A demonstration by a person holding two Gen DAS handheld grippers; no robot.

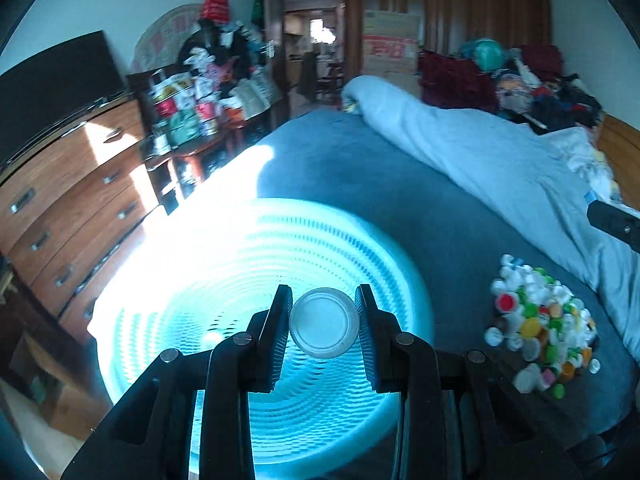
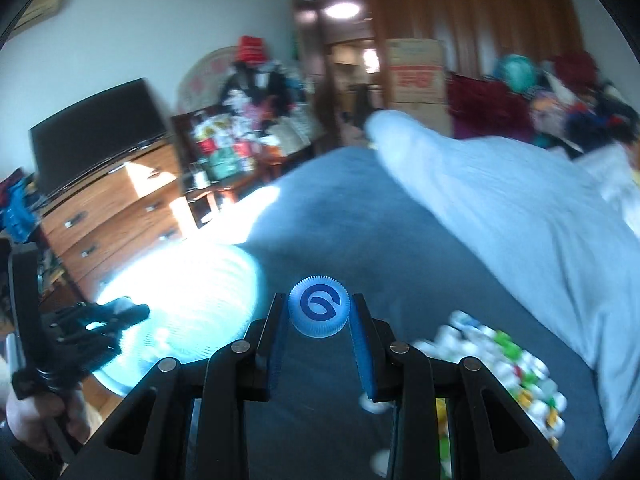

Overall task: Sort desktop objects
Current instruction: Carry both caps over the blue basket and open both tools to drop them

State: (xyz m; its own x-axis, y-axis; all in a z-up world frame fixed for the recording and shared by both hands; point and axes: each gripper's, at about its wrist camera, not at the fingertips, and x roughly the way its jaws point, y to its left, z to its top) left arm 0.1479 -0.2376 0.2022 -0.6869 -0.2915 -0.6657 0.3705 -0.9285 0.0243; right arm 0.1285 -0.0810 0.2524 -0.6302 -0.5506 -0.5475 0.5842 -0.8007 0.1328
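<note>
My left gripper (image 1: 323, 322) is shut on a white bottle cap (image 1: 324, 323) and holds it above a pale turquoise slotted basket (image 1: 240, 264) on the blue bed. My right gripper (image 2: 319, 312) is shut on a blue cap with a dark swirl logo (image 2: 319, 311), held above the bedsheet right of the basket (image 2: 208, 292). A pile of mixed caps, white, green, yellow and red (image 1: 540, 324), lies on the sheet to the right; it also shows blurred in the right wrist view (image 2: 508, 364). The left gripper appears at the left edge of the right wrist view (image 2: 92, 328).
A light blue duvet (image 1: 500, 160) lies along the right side of the bed. A wooden dresser (image 1: 68, 200) with a dark TV (image 1: 52, 84) stands left of the bed. Cluttered shelves (image 1: 188, 108) and a doorway are at the back.
</note>
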